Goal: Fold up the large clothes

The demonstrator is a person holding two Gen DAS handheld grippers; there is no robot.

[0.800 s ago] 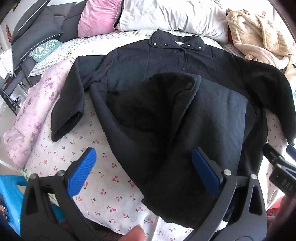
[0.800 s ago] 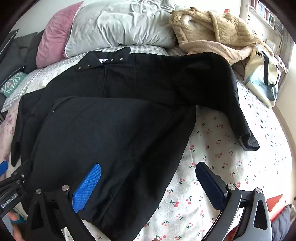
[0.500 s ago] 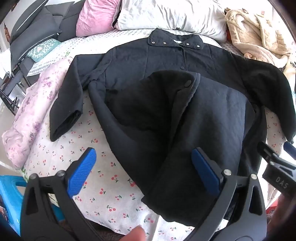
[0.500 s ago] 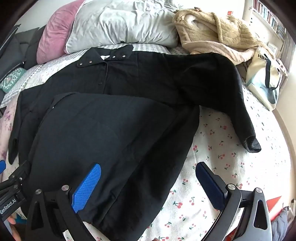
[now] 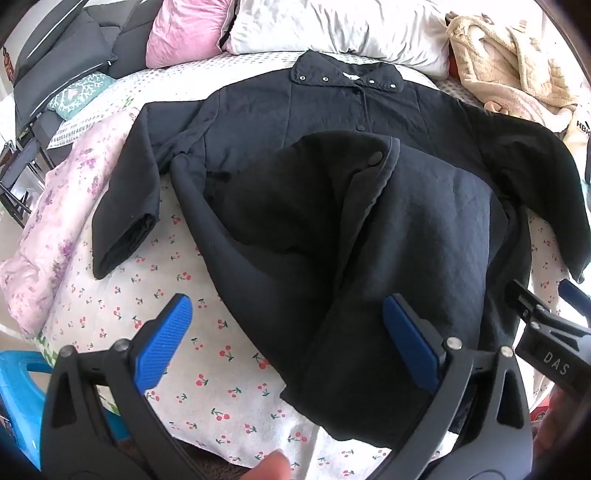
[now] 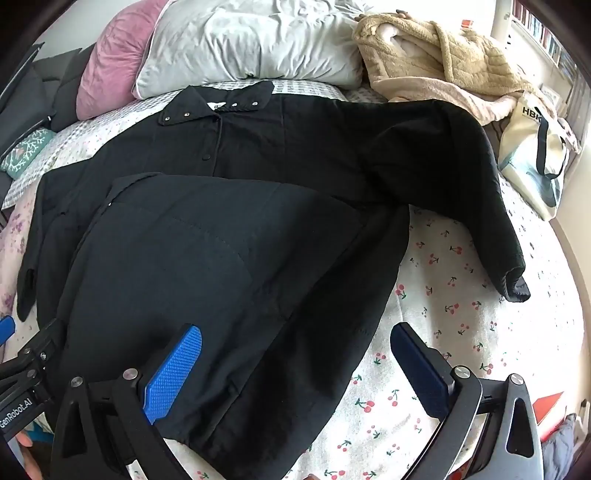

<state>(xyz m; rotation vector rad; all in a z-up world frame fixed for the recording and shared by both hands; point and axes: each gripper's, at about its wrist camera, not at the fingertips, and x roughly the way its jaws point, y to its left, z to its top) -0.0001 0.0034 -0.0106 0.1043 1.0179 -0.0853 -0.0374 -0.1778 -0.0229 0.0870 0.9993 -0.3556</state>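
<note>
A: On the bed (image 5: 229, 373), left wrist view: black coat (image 5: 369, 206) lies flat, collar toward the pillows (image 5: 332, 26), lower half folded up over the body. Left gripper (image 5: 284, 332) hangs above the folded edge, jaws fully apart, nothing between the pads

B: And the sleeves?

A: Both spread outward; one rests near a pink floral blanket (image 5: 62, 206)

B: Right wrist view?

A: Same coat (image 6: 229, 251) on the cherry-print sheet (image 6: 454, 332). Right gripper (image 6: 295, 362) is wide open and empty, one blue pad over fabric, the other over sheet. Beige robe (image 6: 436, 59) and tote bag (image 6: 535, 155) lie beyond the far sleeve
</note>
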